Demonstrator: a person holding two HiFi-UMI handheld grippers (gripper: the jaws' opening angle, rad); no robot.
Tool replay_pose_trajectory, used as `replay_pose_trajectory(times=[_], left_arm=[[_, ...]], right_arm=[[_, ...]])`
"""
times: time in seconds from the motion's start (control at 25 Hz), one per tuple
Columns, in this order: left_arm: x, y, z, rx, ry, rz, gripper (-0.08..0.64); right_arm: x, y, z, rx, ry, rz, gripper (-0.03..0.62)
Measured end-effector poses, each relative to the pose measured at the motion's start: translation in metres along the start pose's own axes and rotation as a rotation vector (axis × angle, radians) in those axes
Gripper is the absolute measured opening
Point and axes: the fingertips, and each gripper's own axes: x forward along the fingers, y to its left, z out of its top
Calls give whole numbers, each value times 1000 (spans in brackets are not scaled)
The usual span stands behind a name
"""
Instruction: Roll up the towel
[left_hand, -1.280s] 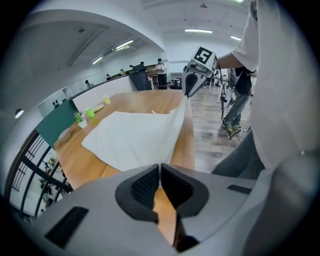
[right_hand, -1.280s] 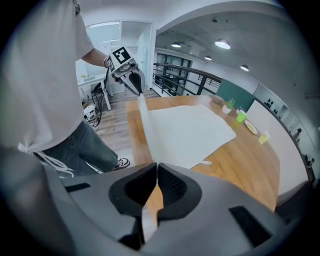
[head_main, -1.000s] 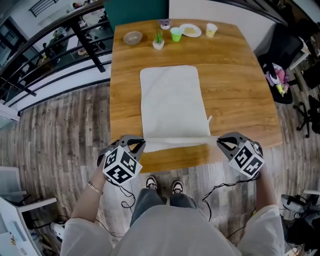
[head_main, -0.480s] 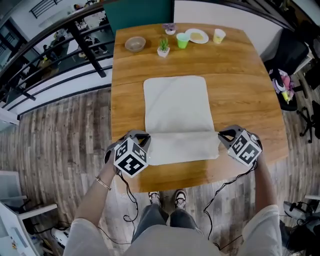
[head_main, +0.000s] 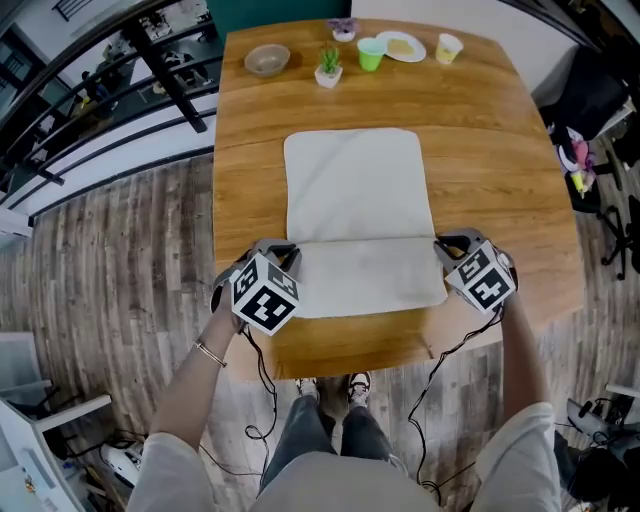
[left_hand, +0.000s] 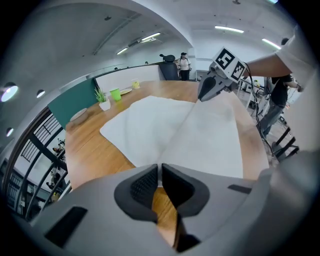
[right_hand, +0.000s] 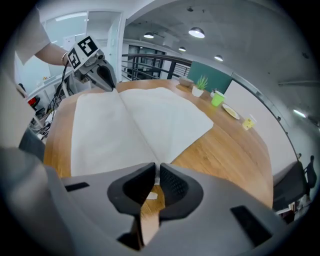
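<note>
**Both grippers pinching the towel's doubled edge**

Head view: the towel (head_main: 355, 190) lies flat mid-counter (head_main: 500, 150), long side running 12 to 6 o'clock. Its 6 o'clock part is doubled over onto the rest. The left gripper (head_main: 284, 250) sits at the towel's 8 o'clock side and the right gripper (head_main: 449, 243) at its 4 o'clock side, one at each end of the doubled layer's edge.

Left gripper view: my fingers (left_hand: 142, 186) are clenched, with a thin sliver of towel edge nipped at the tips.

Right gripper view: these fingers (right_hand: 175, 187) are also nearly together on a thin white edge, though they have just been easing open a touch, so I judge that grip weaker.

Handling, as I read it: the cloth is light, soft and limp. It will sag between my two holds and slide easily on the smooth wood. I would hold the two corners of the edge and keep them level, so the roll comes out even.
</note>
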Motion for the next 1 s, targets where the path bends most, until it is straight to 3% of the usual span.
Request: replay_pose_trajectory(times=[0.24, 0.4, 0.52, 0.6, 0.76, 1.0], left_arm=[[-10, 14, 2, -74, -34, 36, 66], [-37, 14, 10, -95, -91, 41, 88], [-56, -13, 11, -7, -94, -34, 131], [-69, -43, 5, 100, -81, -99, 141], [-78, -101, -19, 313, -9, -188, 143], [-59, -128, -32, 330, 16, -205, 141]], right_arm=[[-22, -19, -1, 90, -62, -72, 73], [-48, -10, 0, 82, -98, -51, 115], [-67, 20, 5, 25, -121, 19, 128], [-76, 51, 5, -32, -127, 80, 127], [-75, 105, -19, -172, -34, 179, 140], [-59, 125, -39, -256, -2, 211, 144]])
